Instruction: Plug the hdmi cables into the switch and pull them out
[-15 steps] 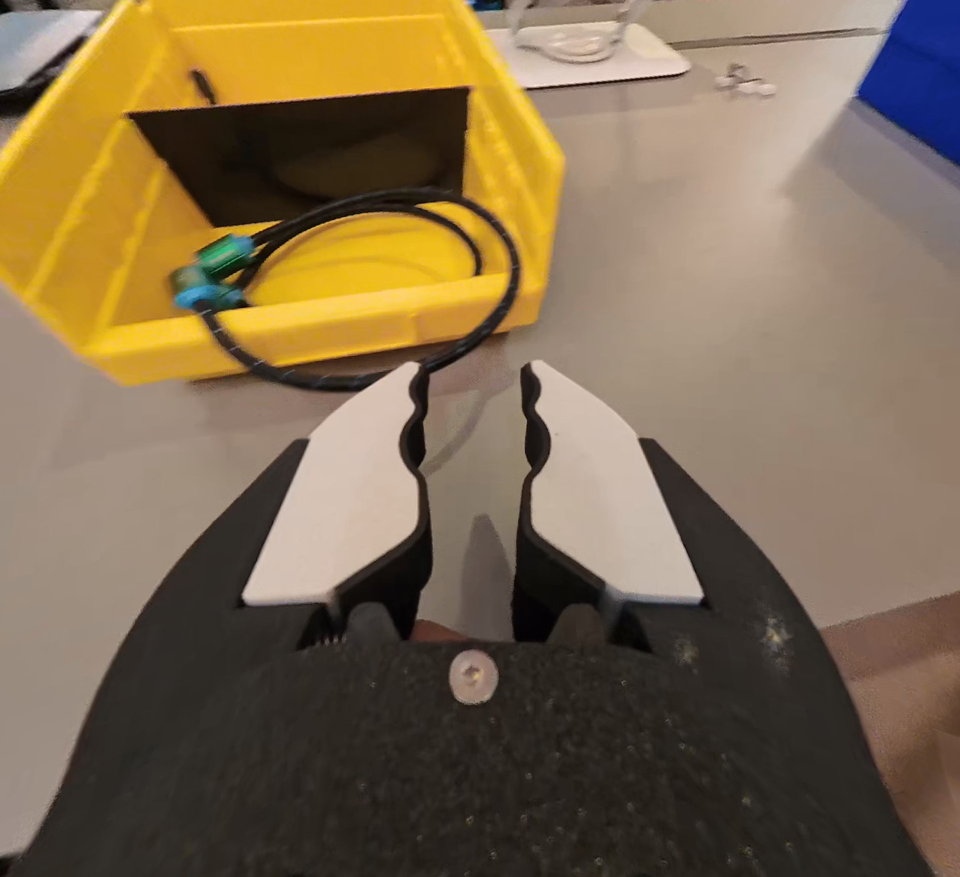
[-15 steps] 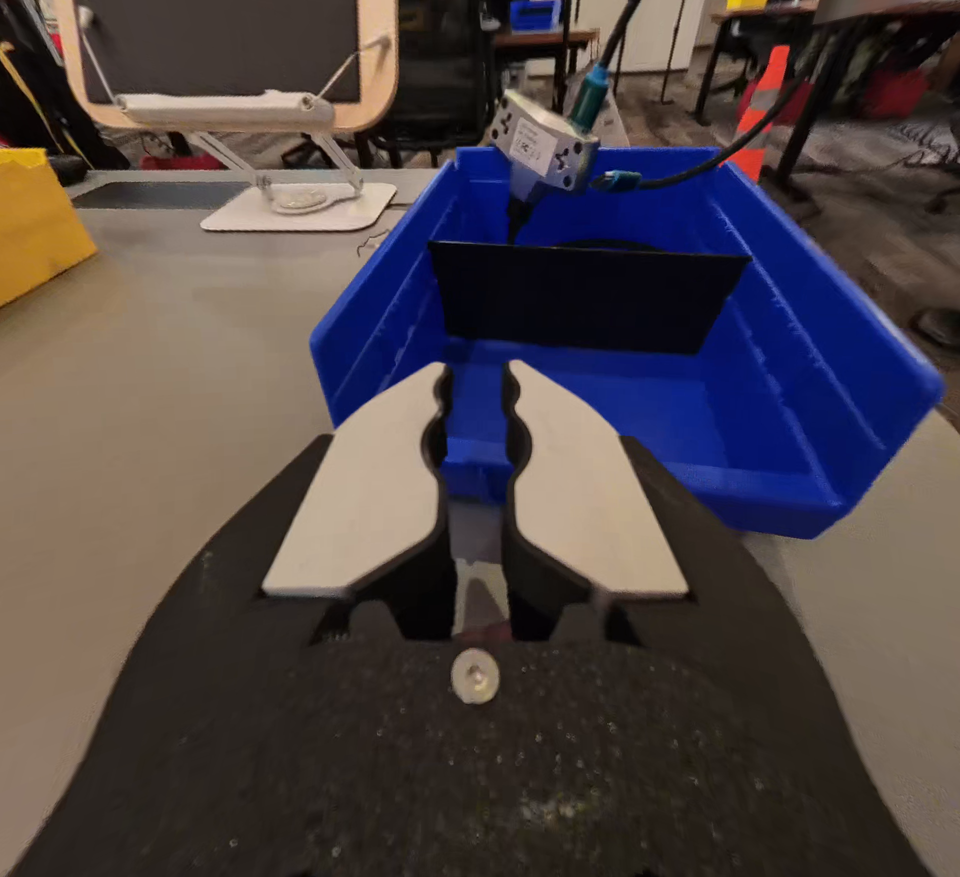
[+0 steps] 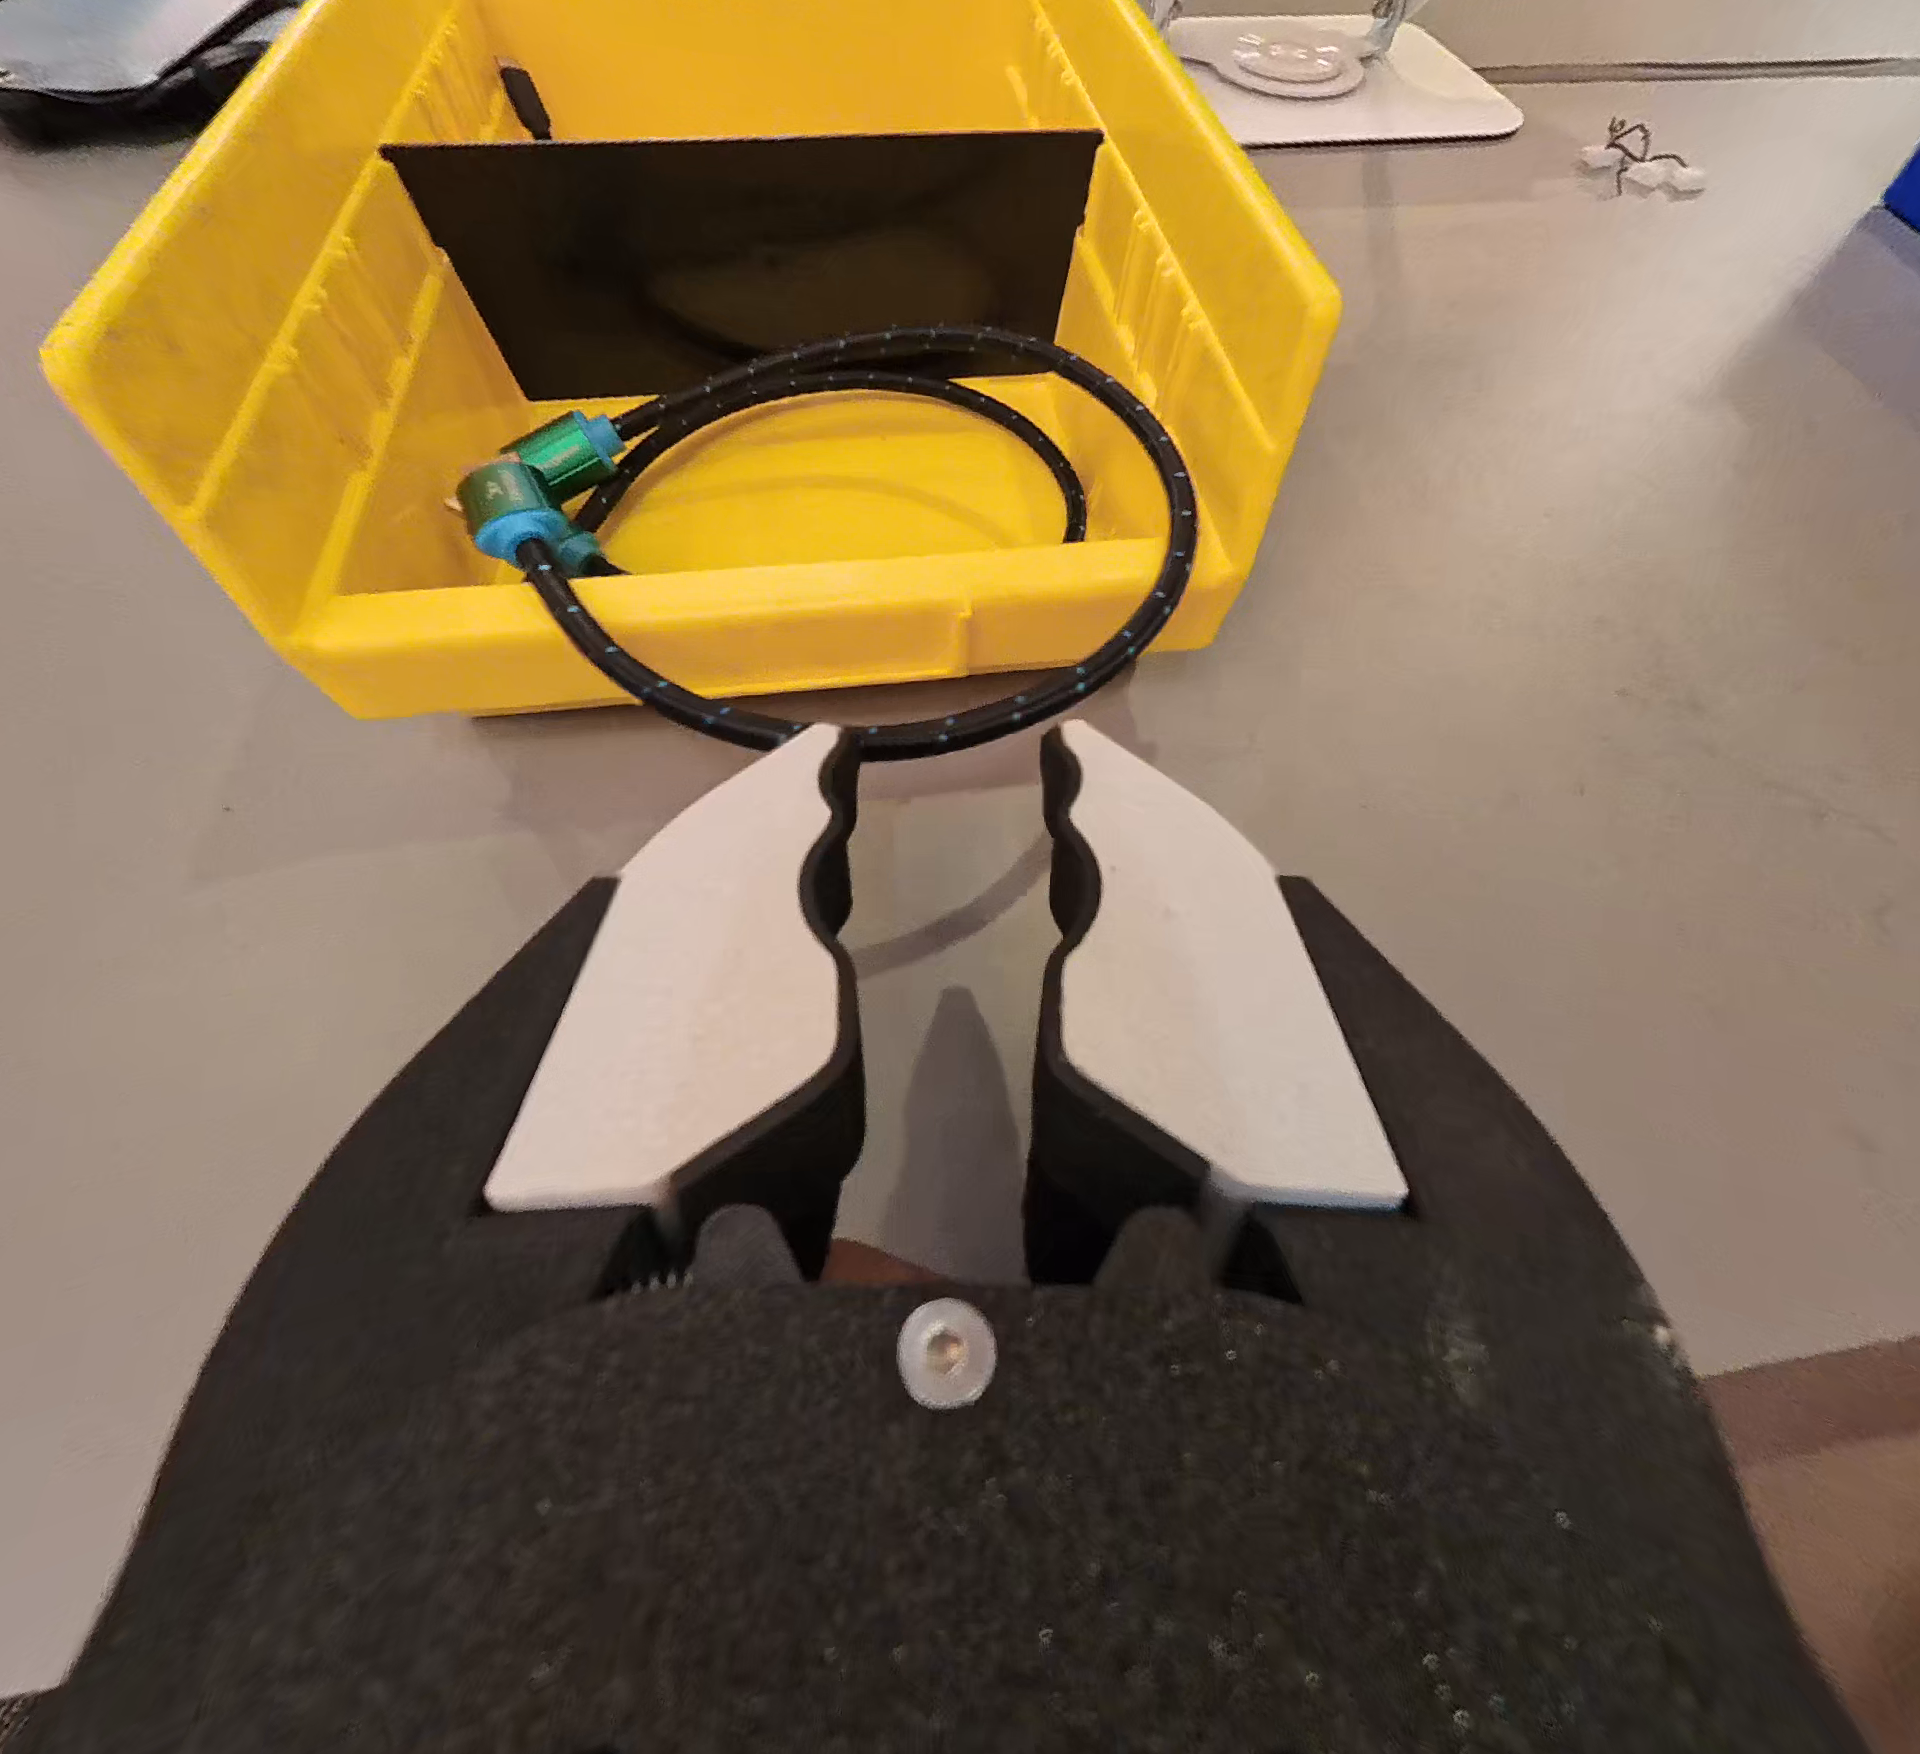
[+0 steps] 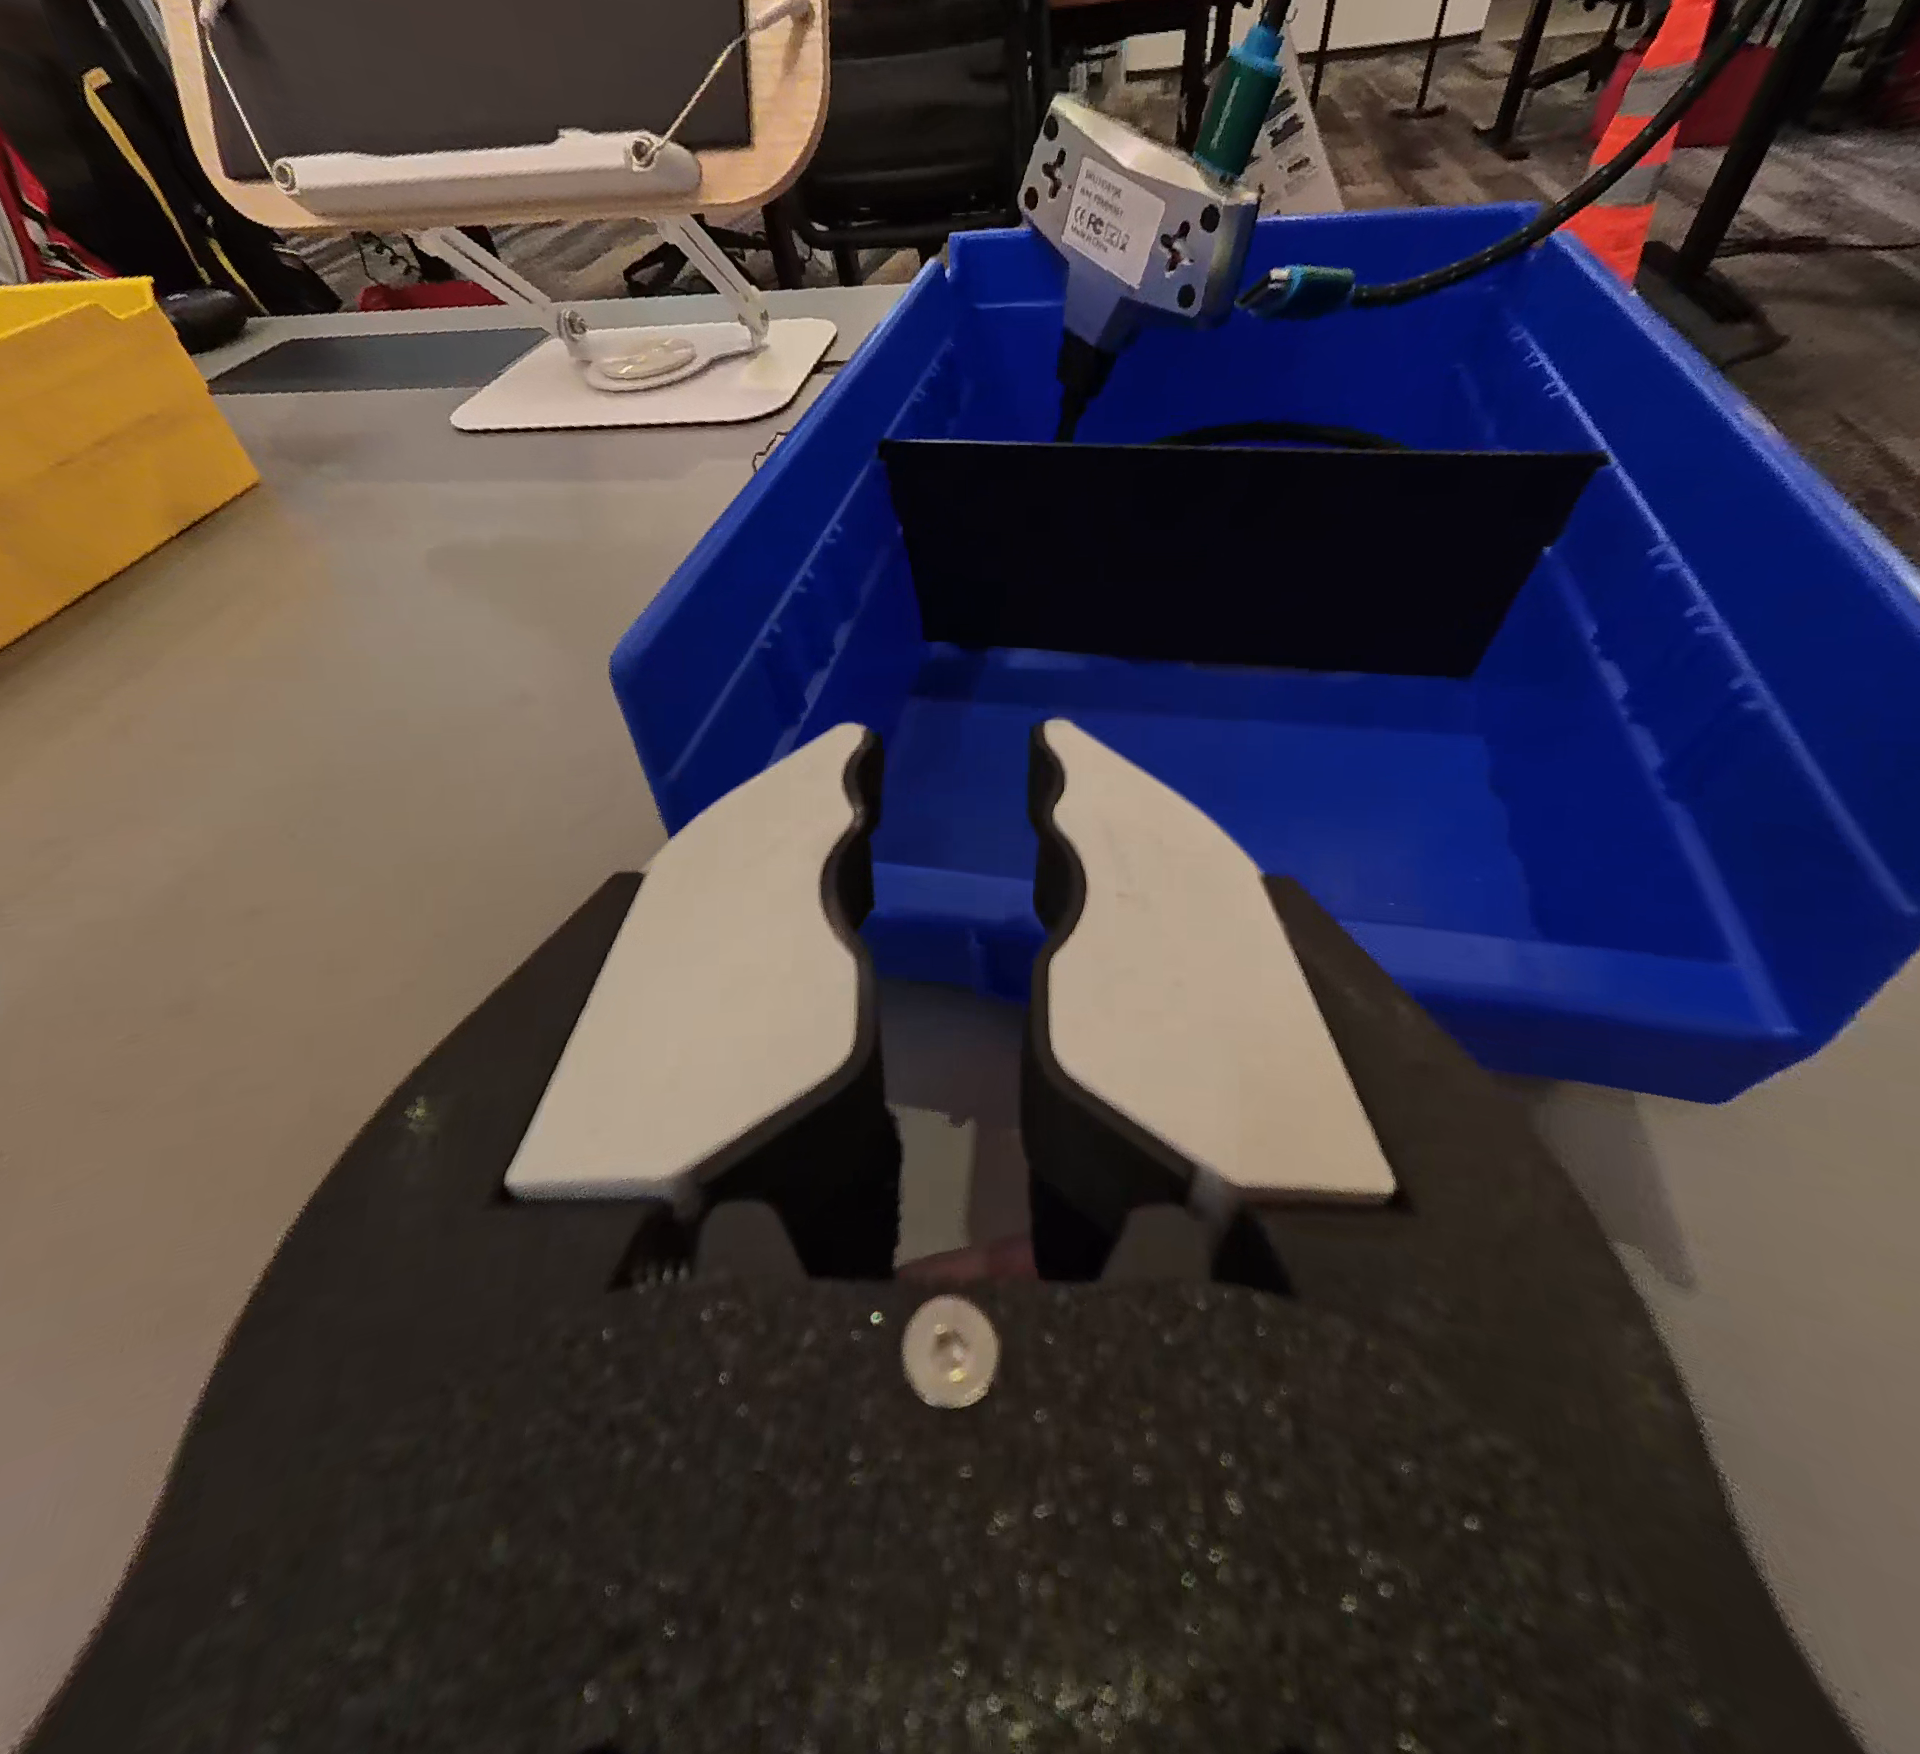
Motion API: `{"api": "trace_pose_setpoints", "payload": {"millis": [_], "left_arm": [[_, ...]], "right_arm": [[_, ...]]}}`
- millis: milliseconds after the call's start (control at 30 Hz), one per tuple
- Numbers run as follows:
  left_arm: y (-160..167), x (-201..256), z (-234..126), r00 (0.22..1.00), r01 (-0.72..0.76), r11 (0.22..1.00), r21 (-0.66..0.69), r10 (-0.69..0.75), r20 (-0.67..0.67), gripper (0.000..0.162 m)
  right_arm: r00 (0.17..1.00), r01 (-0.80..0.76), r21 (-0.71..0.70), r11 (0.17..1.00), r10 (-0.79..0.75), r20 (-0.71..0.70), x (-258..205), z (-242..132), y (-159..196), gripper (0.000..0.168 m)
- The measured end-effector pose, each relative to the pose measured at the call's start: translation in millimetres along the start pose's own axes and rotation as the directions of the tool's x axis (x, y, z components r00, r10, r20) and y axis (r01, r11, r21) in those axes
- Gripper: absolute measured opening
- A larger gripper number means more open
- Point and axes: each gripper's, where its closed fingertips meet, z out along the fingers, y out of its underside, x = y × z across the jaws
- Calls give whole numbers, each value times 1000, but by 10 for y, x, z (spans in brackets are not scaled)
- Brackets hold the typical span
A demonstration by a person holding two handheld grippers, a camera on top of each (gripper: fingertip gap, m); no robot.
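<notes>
A black braided HDMI cable [image 3: 1174, 478] with two green plugs [image 3: 520, 489] lies in the front compartment of a yellow bin [image 3: 727, 634]. Its loop hangs over the front wall onto the table. My left gripper [image 3: 940, 748] is open and empty, its tips just short of that loop. A silver switch [image 4: 1138, 229] sits tilted at the back rim of a blue bin [image 4: 1351, 1008]. One green plug [image 4: 1231, 104] is in its top, another [image 4: 1304, 288] at its right side, and a black cable [image 4: 1081, 374] runs down from it. My right gripper [image 4: 951, 738] is open and empty before the bin's front wall.
Each bin has a black divider [image 3: 748, 250] [image 4: 1226, 551] across it. A tablet on a white stand [image 4: 468, 42] stands at the table's back; its base shows in the left wrist view [image 3: 1351, 83]. Small white bits [image 3: 1642, 166] lie beside it. The yellow bin [image 4: 94, 437] sits left of the blue one. Some 55 cm of space lies between my two pairs of fingers. My right gripper's tips are some 25 cm from the silver switch [image 4: 1138, 229].
My left gripper has turned toward the yellow bin, which now sits centred in view. My right gripper has shifted left of the blue bin and its jaws have opened a little wider.
</notes>
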Motion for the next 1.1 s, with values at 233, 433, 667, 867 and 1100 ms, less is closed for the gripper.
{"api": "trace_pose_setpoints", "payload": {"millis": [233,433,667,867,1100], "left_arm": [[68,-188,54,903,425,904,-50,-427,-45,44],[-48,-175,231,799,566,817,-112,-577,-170,0],[-228,-221,-3,778,605,795,-37,-601,-183,0],[-112,-144,319,700,692,712,-120,-702,-130,59],[-31,-229,339,673,726,677,-126,-736,-76,19]], "right_arm": [[1000,-25,-16,1000,25,17,4,22,26,26],[993,-90,-25,996,92,73,-69,-3,40,26],[989,-108,-26,994,110,95,-98,-53,50,25],[976,-161,-48,986,166,138,-144,-56,82,26],[972,-178,-66,982,186,146,-144,-60,116,26]]}}
